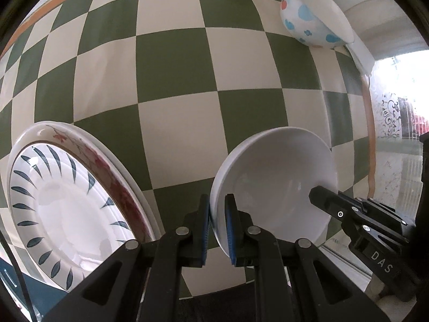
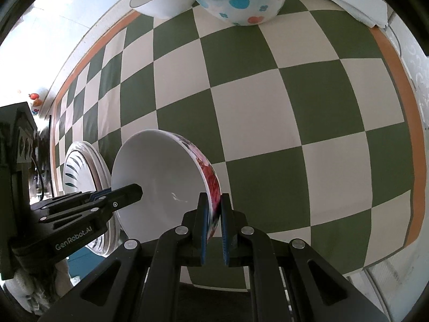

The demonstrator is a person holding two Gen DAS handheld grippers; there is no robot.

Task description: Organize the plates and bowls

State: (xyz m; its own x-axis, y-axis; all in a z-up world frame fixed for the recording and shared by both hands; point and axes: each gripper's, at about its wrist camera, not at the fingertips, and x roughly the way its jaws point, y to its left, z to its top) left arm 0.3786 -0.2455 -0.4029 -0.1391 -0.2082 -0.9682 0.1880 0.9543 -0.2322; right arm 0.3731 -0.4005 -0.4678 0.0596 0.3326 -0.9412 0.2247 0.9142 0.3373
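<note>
Both tongs, left (image 1: 217, 230) marked "GenRobot.AI" and right (image 2: 214, 226) marked "DAS", grip opposite rims of one flowered bowl (image 2: 161, 177) above the checkered bench (image 2: 268, 112).

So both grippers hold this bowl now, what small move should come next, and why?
Probably carry the bowl toward the two bowls at the far edge. Left gripper and right gripper each pinch its rim, and the plates are already stacked.
</note>
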